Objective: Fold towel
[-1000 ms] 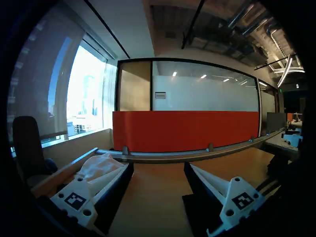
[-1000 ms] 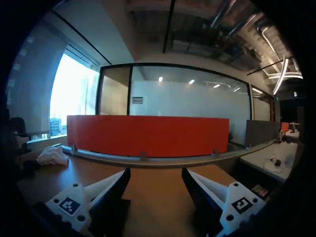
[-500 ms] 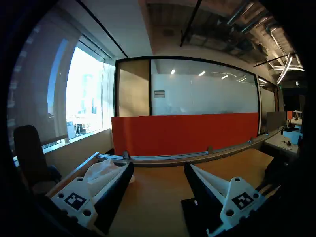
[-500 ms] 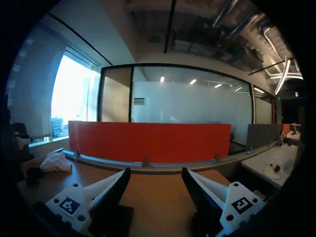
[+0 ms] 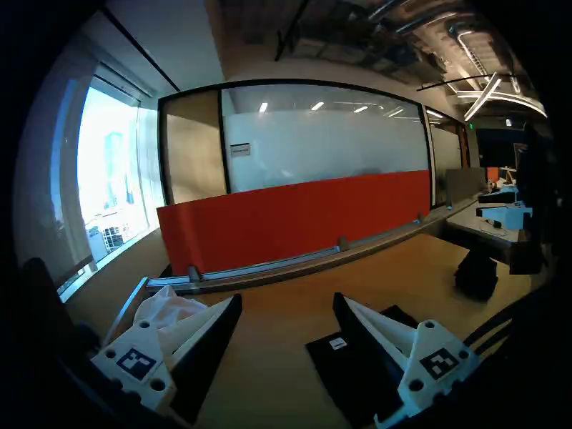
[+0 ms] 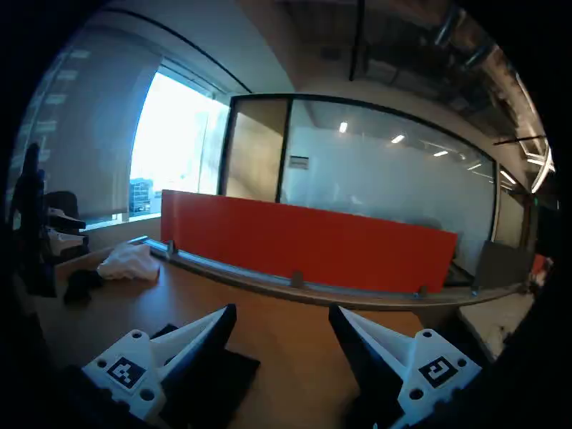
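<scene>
Approach stage, seemingly: left gripper (image 5: 286,299) and right gripper (image 6: 281,309) spread wide, empty, above flat black fabric towel (image 5: 329,372) at lower centre. Next: lowering to pinch its near edge.

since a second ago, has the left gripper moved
Yes. The left gripper swung right and rolled: the red divider now sits further left and tilted.

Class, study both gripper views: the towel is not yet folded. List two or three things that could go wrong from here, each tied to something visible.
The white cloth lies bunched up near the desk edge; the open left gripper may pinch several layers, so it won't spread flat.
The black cloth lies below the open right gripper; it may get dragged.
The dark lump beside the white cloth could get swept up.
</scene>
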